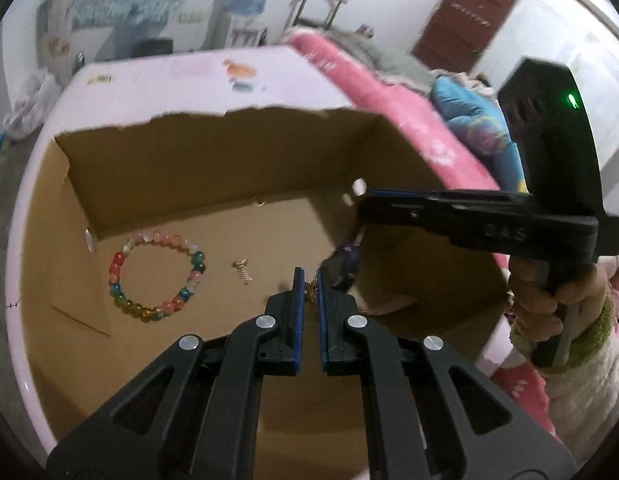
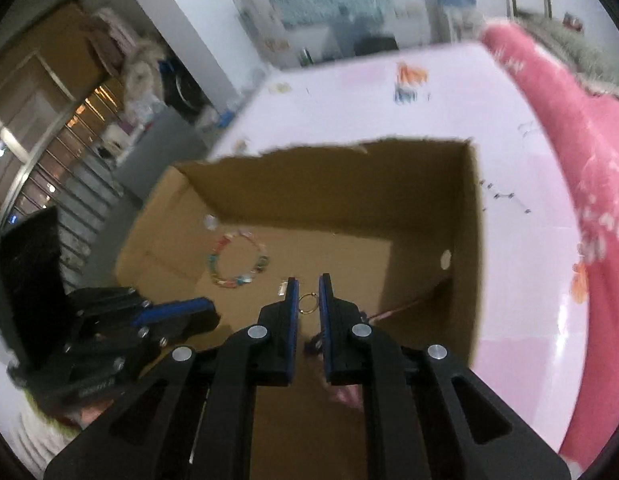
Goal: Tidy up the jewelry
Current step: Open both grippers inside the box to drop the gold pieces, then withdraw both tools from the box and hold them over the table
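Note:
An open cardboard box (image 1: 229, 152) (image 2: 329, 184) stands on a pale pink table. On its floor lie a multicoloured bead bracelet (image 1: 157, 276) (image 2: 237, 260), a small gold earring (image 1: 242, 270) (image 2: 282, 289) and a thin gold ring (image 1: 258, 202) by the far wall. My left gripper (image 1: 310, 282) (image 2: 209, 312) hangs over the box floor, shut on a small gold filigree piece (image 1: 311, 292). My right gripper (image 2: 308, 290) (image 1: 341, 272), just right of it, is shut on a little gold hoop (image 2: 308, 304). A dark purple bit shows lower between its fingers.
The table (image 1: 189, 84) (image 2: 389, 112) carries the box. Pink bedding (image 1: 389, 100) (image 2: 581, 160) runs along its right side. A person's hand (image 1: 549, 312) in a fuzzy sleeve grips the right tool. A pink scrap (image 1: 389, 304) lies in the box's right corner.

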`<state>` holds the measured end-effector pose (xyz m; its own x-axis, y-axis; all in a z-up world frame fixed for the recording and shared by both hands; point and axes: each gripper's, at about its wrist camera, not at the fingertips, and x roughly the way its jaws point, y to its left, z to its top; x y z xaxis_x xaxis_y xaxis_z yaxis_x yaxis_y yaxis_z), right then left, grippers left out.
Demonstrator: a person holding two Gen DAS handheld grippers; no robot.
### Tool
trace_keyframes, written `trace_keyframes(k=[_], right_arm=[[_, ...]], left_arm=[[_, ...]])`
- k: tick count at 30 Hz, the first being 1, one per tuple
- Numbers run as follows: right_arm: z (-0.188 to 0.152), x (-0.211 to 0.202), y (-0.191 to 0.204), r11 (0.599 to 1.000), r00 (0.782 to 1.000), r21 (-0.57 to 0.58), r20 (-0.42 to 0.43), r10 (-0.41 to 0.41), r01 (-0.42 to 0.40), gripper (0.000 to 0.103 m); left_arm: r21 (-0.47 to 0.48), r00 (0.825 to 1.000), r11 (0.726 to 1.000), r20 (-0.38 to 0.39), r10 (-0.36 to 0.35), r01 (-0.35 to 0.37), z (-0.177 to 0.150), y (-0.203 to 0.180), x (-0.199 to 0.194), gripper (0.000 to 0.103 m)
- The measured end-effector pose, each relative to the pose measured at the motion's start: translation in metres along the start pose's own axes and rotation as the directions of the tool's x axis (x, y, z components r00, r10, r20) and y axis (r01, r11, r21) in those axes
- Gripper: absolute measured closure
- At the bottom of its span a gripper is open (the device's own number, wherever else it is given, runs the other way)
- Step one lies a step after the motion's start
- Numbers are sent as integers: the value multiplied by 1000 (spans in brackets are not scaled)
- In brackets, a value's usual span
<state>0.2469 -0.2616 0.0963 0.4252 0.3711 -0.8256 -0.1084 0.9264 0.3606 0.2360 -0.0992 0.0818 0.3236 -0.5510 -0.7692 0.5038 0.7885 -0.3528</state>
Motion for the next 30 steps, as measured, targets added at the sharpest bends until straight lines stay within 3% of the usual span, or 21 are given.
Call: trace_keyframes(k=[3, 5, 9, 12, 21, 23, 25, 30], right_arm=[[5, 13, 4, 1000, 999, 16, -45, 27, -26, 92], [2, 12, 8, 1000, 999, 0, -37, -12, 12, 92], [-2, 9, 6, 1000, 999, 2, -19, -27, 27, 91], [2, 7, 4, 1000, 1000, 20, 6, -16, 16, 90], [-10, -44, 16, 996, 980, -21, 180, -87, 92, 65], [-19, -67, 21, 996, 969, -29, 232, -79, 88, 54], [-34, -95, 28, 996, 955, -49, 291, -57, 74, 43], [-83, -157, 41, 993, 918, -95, 395, -32, 75, 21]], left_arm=[[-11, 1000, 1000, -26, 3, -4, -1, 1, 9, 97], [0, 999, 1000, -30, 12, -12, -2, 0, 11, 96], [-11, 1000, 1000, -24, 20, -20, -2, 0, 7, 79], [-14, 999, 999, -24, 30, -30, -3, -1, 5, 73], [21, 995, 997, 61, 74, -76, -7, -18, -23, 49], [39, 992, 996, 101, 76, -80, -13, -26, -38, 43], [57, 987, 995, 140, 76, -85, -21, -33, -56, 26], [95, 973, 992, 222, 62, -85, -55, -50, -105, 14]])
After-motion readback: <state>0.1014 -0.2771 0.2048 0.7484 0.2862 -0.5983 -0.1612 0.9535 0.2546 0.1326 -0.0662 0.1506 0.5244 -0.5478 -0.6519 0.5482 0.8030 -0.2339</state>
